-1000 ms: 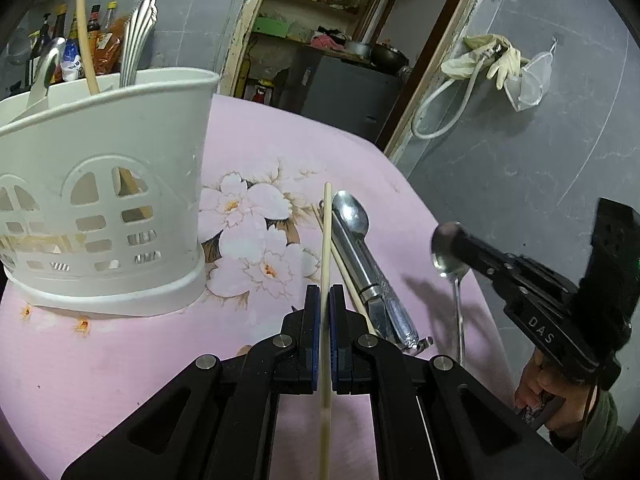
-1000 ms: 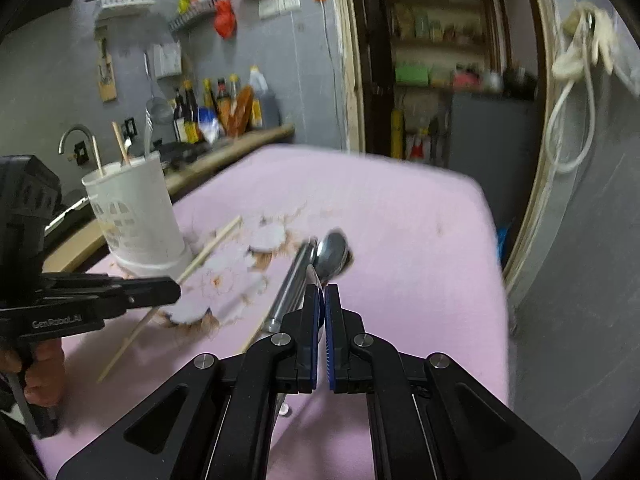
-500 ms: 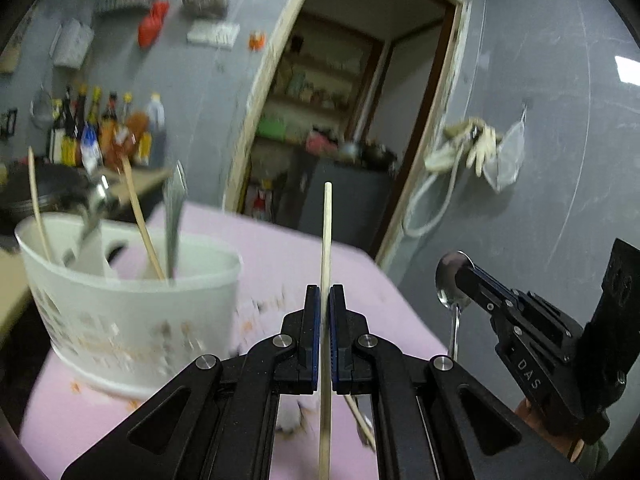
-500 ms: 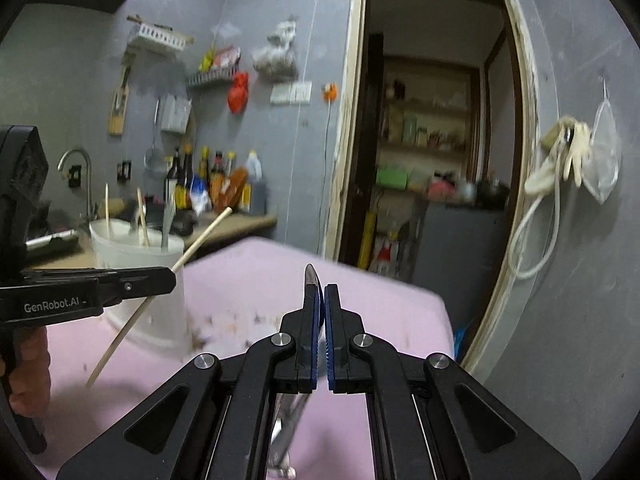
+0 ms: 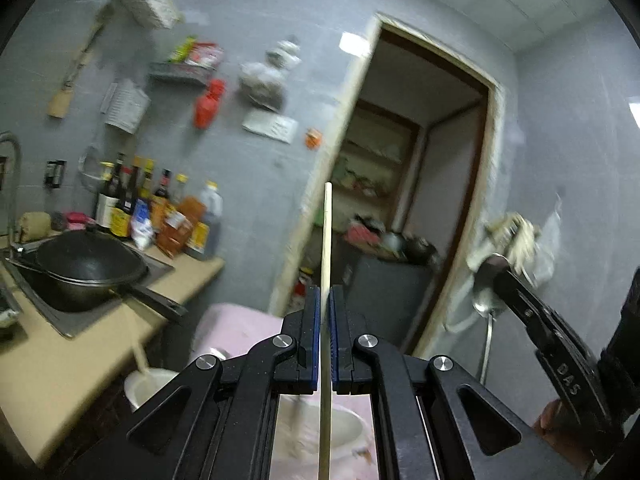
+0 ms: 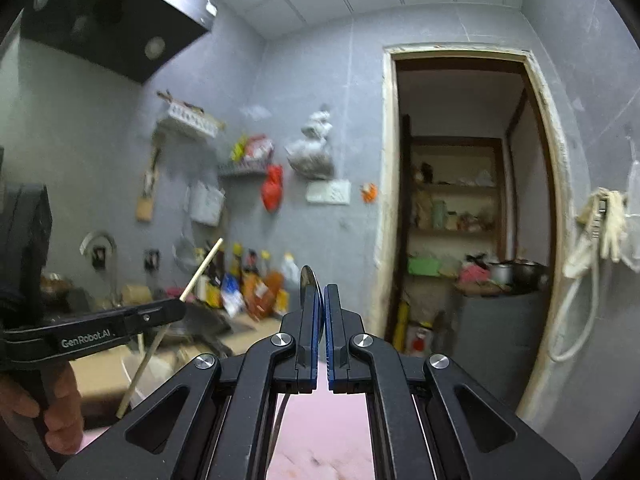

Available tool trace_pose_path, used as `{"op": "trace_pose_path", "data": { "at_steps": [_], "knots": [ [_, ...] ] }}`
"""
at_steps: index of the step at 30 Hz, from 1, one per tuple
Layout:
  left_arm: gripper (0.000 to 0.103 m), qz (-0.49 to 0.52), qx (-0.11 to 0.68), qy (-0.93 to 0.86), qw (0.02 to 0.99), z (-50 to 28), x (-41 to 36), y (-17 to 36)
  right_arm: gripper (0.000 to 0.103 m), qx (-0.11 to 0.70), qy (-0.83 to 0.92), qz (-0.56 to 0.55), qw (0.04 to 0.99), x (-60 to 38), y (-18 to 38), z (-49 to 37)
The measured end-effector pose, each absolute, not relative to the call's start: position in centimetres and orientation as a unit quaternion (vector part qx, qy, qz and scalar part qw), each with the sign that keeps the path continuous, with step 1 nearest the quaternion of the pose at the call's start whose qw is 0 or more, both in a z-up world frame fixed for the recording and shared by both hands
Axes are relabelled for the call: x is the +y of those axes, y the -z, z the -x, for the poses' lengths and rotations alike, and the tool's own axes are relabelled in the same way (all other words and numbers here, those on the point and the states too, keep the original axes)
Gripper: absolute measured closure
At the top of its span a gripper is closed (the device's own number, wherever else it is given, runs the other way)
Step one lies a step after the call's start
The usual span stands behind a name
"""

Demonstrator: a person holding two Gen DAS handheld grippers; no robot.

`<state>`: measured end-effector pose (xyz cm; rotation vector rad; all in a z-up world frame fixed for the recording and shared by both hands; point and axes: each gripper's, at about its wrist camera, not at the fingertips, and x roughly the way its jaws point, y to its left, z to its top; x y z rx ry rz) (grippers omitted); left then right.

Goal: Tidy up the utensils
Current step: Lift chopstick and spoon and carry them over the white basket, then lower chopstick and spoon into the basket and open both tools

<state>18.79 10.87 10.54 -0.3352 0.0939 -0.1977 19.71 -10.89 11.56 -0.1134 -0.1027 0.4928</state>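
Your left gripper (image 5: 325, 312) is clamped on a chopstick (image 5: 326, 240) pointing up past its pads, your right gripper (image 6: 322, 308) is clamped on a spoon (image 6: 307, 280), both held level above the pink table (image 6: 320, 432) and white holder (image 5: 344, 424).
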Motion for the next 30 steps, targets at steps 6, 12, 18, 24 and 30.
{"op": "trace_pose_path", "data": {
  "at_steps": [6,12,18,24,30],
  "knots": [
    [0.101,0.224,0.011,0.062,0.973,-20.3,17.5,-9.7,0.102,-0.074,-0.268,0.030,0.960,-7.3,-10.8,-21.3],
    [0.101,0.255,-0.010,0.040,0.966,-20.9,20.3,-8.0,0.102,-0.077,-0.251,0.032,0.964,-5.4,-8.3,-22.8],
    [0.101,0.242,-0.025,0.004,0.970,-21.0,19.7,-6.4,0.102,-0.071,-0.247,0.044,0.965,-5.0,-6.0,-23.7],
    [0.101,0.195,-0.027,-0.012,0.980,-20.7,17.8,-4.6,0.102,-0.059,-0.266,0.083,0.958,-4.3,-4.5,-23.6],
    [0.100,0.153,0.002,0.000,0.988,-20.2,16.1,-3.1,0.100,-0.024,-0.285,0.113,0.952,-4.0,-3.1,-23.3]
  ]
}}
